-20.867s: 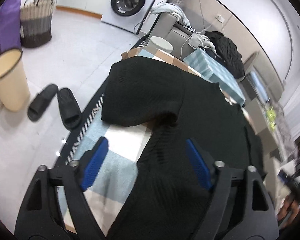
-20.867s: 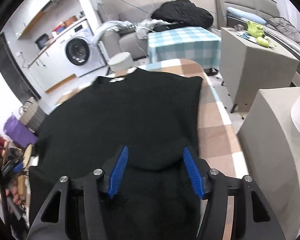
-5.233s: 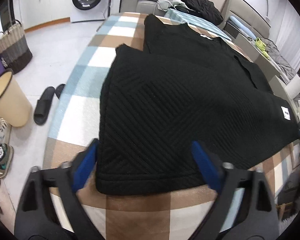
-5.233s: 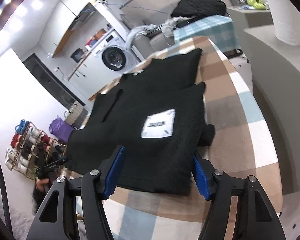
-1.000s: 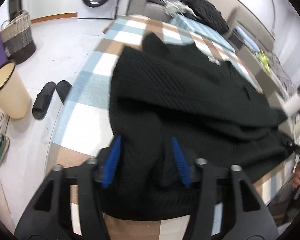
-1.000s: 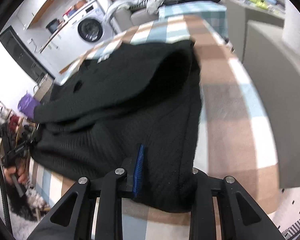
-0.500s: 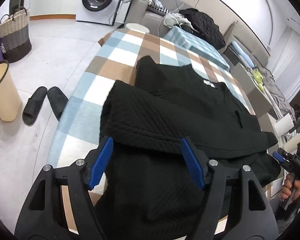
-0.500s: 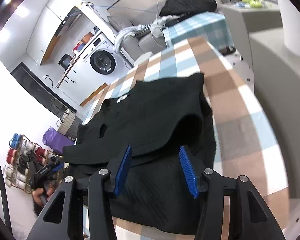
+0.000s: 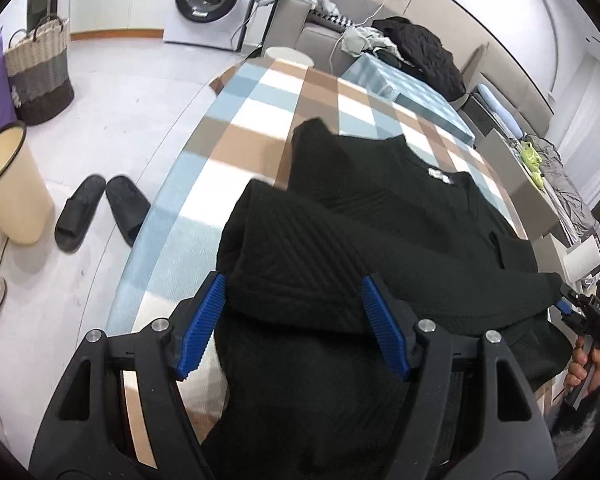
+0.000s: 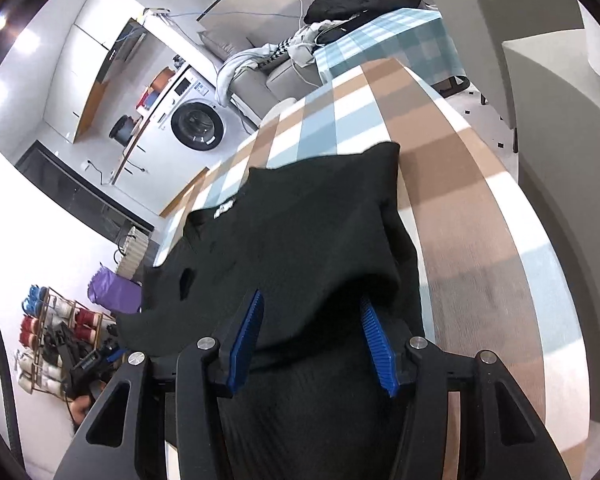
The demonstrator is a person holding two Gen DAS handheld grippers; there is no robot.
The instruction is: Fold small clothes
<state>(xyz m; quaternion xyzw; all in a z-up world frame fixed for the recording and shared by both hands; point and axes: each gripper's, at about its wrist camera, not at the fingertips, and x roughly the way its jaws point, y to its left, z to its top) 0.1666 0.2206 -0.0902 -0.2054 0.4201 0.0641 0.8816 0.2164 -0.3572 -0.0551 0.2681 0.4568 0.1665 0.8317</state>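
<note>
Two grippers hang over one black top (image 9: 380,240) that lies half-folded on the checked table (image 9: 260,120), its doubled edge just ahead of both. The left gripper (image 9: 292,324) stands wide, pads clear of the cloth; the right gripper (image 10: 312,340) is likewise spread, with cloth bunched between its fingers but not pinched. The knit looks thick, soft and limp, likely to sag and drag instead of holding a crease, and not slippery. I would take it at the corners of the folded edge nearest each gripper, pinching both layers. Beyond the left gripper and off the table stand slippers (image 9: 100,208), a bin (image 9: 8,184) and a basket (image 9: 40,72); nothing on the table blocks the fold.
</note>
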